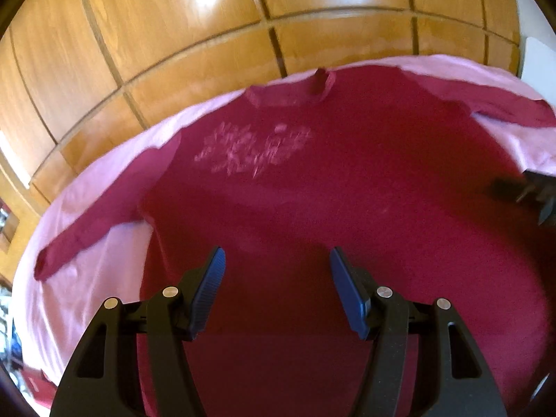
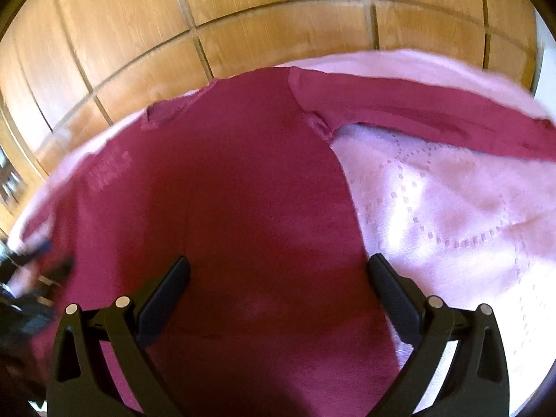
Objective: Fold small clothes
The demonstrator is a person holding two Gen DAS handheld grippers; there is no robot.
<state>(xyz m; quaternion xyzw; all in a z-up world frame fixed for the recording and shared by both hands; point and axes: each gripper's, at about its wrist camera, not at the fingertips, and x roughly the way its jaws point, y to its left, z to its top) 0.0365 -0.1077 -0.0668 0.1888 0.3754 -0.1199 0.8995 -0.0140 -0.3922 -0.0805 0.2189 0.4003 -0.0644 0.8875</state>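
Flat crimson sweater point(image 1: 312, 187), sleeves outspread

A dark crimson sweater point(image 1: 312, 191) is marked with a faded pink chest print point(image 1: 253, 147); the bedspread point(image 2: 451, 208) is pale pink, patterned with dotted diamonds.

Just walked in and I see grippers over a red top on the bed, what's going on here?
A person is holding a gripper in each hand above a dark red long-sleeved top spread flat on a pink bedspread, both sleeves stretched out to the sides. The left gripper and the right gripper are both open, their fingers holding nothing. No fold shows in the top yet, so the folding seems not to have begun.
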